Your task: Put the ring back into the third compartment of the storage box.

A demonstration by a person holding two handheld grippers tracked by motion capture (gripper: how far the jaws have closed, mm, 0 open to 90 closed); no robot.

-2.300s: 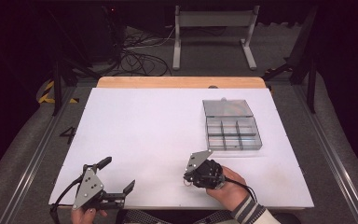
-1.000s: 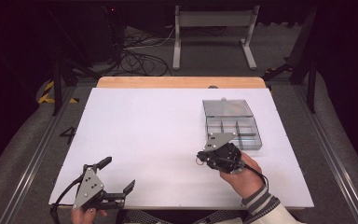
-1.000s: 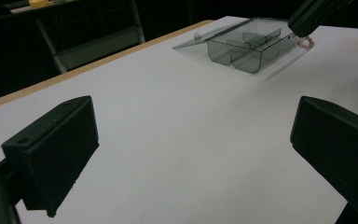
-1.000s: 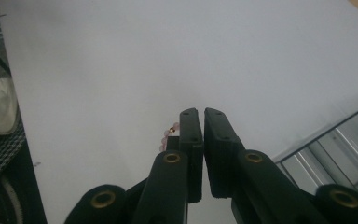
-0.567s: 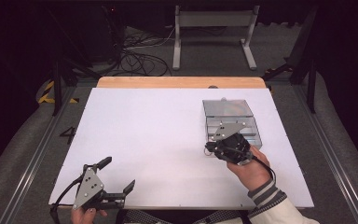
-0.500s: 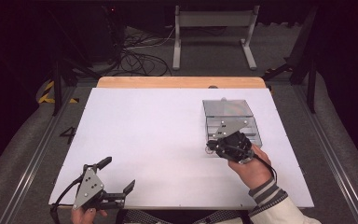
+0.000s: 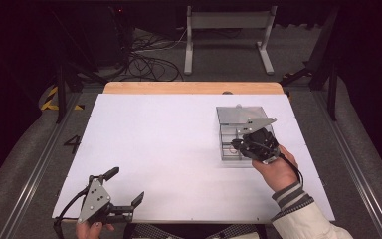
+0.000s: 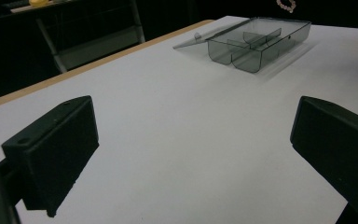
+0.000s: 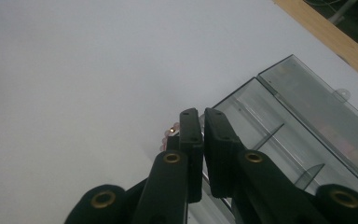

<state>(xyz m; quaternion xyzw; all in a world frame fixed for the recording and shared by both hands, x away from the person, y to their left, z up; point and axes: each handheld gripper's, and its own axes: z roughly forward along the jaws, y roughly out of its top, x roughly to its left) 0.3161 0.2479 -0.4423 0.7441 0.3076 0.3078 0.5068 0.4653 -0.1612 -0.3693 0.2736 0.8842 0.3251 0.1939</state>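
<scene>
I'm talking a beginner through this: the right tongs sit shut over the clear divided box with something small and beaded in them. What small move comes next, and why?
Probably lower the right tongs a little into a compartment before opening. They are shut on the beaded piece, pinkish and mostly hidden behind the jaws, at the near-left part of the clear box, whose lid lies open behind it. Dropping it from up there might miss the compartment.

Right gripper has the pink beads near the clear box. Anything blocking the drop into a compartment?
Nothing visible. The right gripper, jaws shut on the pink beads, is at the clear box. Its lid lies open behind it, and the compartments in view look empty. The left gripper is far off at the near edge.
</scene>
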